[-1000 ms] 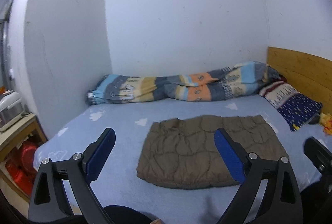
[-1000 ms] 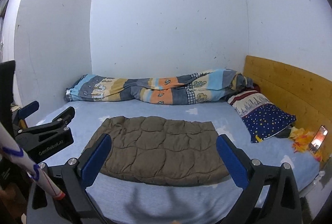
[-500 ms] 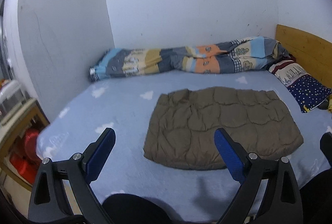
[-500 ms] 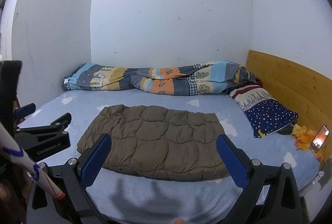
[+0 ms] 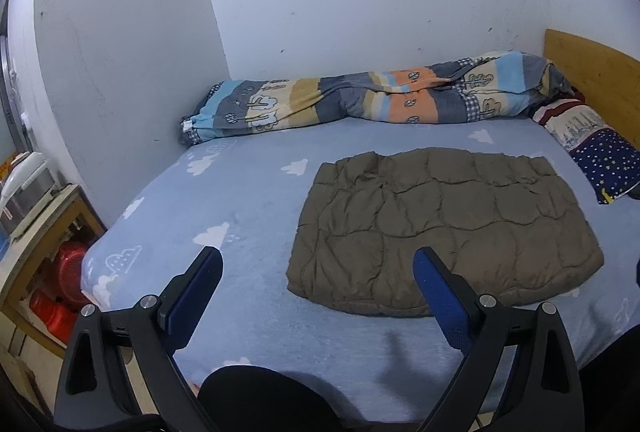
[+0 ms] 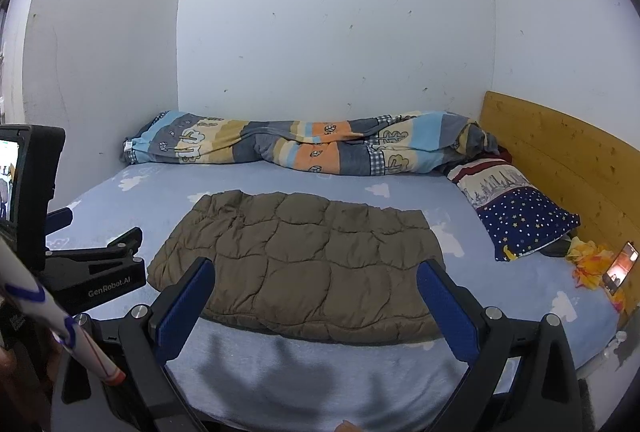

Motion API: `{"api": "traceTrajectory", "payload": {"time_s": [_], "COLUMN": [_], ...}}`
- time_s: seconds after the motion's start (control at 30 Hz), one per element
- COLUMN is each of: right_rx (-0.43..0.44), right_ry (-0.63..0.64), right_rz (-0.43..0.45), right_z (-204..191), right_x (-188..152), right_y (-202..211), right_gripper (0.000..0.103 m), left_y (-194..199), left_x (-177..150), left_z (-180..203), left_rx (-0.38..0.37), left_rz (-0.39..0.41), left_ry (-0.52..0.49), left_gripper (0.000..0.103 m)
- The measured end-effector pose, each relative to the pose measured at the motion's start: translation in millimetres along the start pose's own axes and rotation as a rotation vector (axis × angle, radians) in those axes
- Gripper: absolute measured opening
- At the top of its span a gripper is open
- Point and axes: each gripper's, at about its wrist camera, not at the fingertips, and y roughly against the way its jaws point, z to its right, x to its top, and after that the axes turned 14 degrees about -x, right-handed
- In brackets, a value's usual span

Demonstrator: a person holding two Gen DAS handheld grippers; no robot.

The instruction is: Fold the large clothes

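Quilted brown jacket (image 5: 444,228) is found laid flat as a compact rectangle, centre-right of the left wrist frame, on the blue cloud-print bed sheet (image 5: 240,200); a folded state is judged likely, seams aligned, no sleeve seen. Left gripper (image 5: 316,288) is held above the near bed edge, jaws spread wide, nothing between pads. Right gripper (image 6: 316,296) likewise wide apart & empty, lower centre of its frame, apart from the fabric. Striped duvet (image 6: 304,146) is kept rolled against the rear wall, pillow (image 6: 520,212) at right by the headboard (image 6: 560,160), prob. to leave working room
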Motion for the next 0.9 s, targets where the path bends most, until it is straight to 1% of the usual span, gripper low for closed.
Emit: {"api": "traceTrajectory", "payload": {"time_s": [0.1, 0.27, 0.47, 0.9], "right_rx": [-0.003, -0.005, -0.006, -0.007], "right_ry": [-0.004, -0.008, -0.010, -0.007], "right_rz": [0.001, 0.004, 0.016, 0.007], "right_z": [0.3, 0.7, 1.7, 1.5], "right_x": [-0.5, -1.0, -0.5, -0.4], "right_y": [-0.2, 0.7, 2.6, 2.1], "right_gripper": [0.103, 0.103, 0.103, 0.103], "left_y": [2.7, 0.7, 1.5, 0.4], "left_x": [0.1, -0.9, -1.9, -3.0], "left_z": [1.1, 6.9, 8.2, 9.9], "left_rx": [0.000, 0.061, 0.056, 0.041], "left_rz": [0.009, 0.012, 0.015, 0.009], "left_ry": [0.001, -0.028, -0.032, -0.034], "left_gripper": [0.096, 0.096, 0.096, 0.096]}}
